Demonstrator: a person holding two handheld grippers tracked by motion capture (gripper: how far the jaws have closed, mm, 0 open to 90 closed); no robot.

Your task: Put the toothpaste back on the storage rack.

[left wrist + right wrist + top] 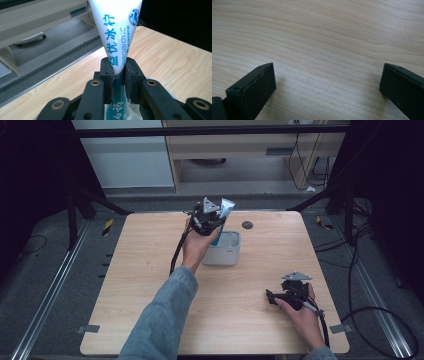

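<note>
Jaws of the left gripper [118, 75] are pinched on a white and teal toothpaste tube [115, 35], gripping it near the middle where the white half meets the teal half. Its long axis stands nearly upright: the flat crimped end rises above the jaws, while the teal lower end drops toward the small white container [224, 249] just beneath. In the high view the tube [223, 215] sits over the container's near-left part, so the coming move looks like a straight vertical one, up or down; which, I cannot tell. Well apart, near the table's [150, 270] front right edge, the right gripper [272, 297] rests low over bare wood, jaws spread wide and holding nothing.
</note>
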